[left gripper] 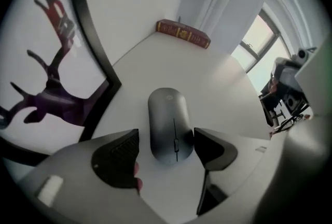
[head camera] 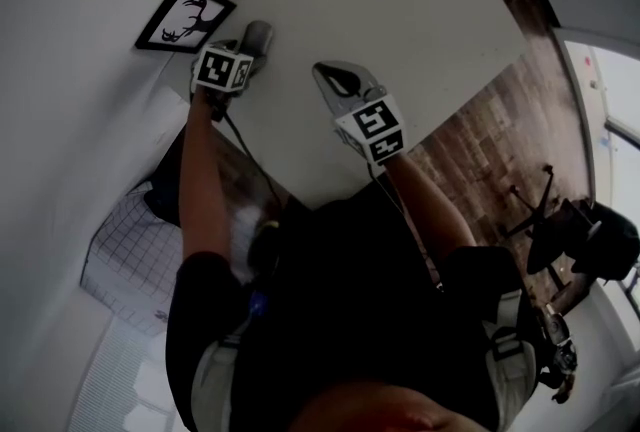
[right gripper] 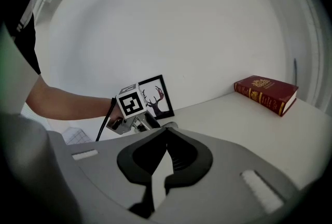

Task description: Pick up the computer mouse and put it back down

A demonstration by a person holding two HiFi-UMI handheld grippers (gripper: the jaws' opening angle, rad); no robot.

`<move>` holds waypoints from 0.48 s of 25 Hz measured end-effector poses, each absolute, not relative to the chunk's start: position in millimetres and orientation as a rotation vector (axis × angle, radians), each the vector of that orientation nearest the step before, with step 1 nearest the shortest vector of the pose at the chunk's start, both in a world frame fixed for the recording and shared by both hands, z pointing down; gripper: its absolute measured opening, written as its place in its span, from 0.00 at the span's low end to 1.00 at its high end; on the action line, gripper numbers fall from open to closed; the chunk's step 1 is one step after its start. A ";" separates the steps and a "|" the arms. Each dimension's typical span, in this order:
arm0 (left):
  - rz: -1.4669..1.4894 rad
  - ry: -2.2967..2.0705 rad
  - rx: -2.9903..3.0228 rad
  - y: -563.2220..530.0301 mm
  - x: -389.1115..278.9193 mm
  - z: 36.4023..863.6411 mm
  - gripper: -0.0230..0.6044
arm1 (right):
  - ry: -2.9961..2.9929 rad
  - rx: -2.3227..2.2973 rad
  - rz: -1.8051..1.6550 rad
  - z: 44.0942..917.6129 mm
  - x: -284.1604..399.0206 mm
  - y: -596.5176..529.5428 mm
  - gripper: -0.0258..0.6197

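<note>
Dark grey, smooth oval computer mouse (left gripper: 170,124): lies flat on the white table (left gripper: 223,83), scroll-wheel end tucked between the jaws of the left gripper (left gripper: 166,137), rest of the body reaching out ahead of the jaw tips. Left jaws: spread wide, one pad on each long side of the mouse; sliver of table showing on the one side, the other tip right at the mouse's edge, no squeeze evident. Judged reason for this setting: straddles the narrow width so that one closing stroke would catch the flanks squarely, and sits low enough that the pads would meet the sides instead of the curved top. Equally consistent with a mouse already set down; not decidable here. Black-framed stag print (left gripper: 52,78) close outside one jaw, against the wall; dark red hardback book (left gripper: 184,33) well ahead of the jaws at the far table edge; neither in the closing path. Left hand pose: forearm stretched forward, gripper tipped steeply down onto the table. Right gripper (right gripper: 166,132): jaws pressed together, nothing between them; hangs above bare table beside the left one, tilted only shallowly down, aimed towards the left gripper. Judged idle, kept clear of the work.
</note>
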State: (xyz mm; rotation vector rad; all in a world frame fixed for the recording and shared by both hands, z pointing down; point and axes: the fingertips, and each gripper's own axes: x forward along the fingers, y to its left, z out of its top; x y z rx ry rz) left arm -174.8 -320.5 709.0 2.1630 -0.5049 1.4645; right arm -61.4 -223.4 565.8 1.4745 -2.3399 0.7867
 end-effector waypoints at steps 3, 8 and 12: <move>1.485 -0.495 2.139 -321.1 -175.1 710.3 0.57 | -2.346 1.479 0.793 567.2 -58.2 -225.2 0.06; 1.590 -0.524 2.284 -320.7 -162.5 700.4 0.47 | -2.346 1.454 0.788 576.8 -50.3 -233.7 0.06; 1.641 -0.569 2.371 -320.7 -163.6 700.4 0.46 | -2.363 1.369 0.732 580.2 -47.6 -244.9 0.06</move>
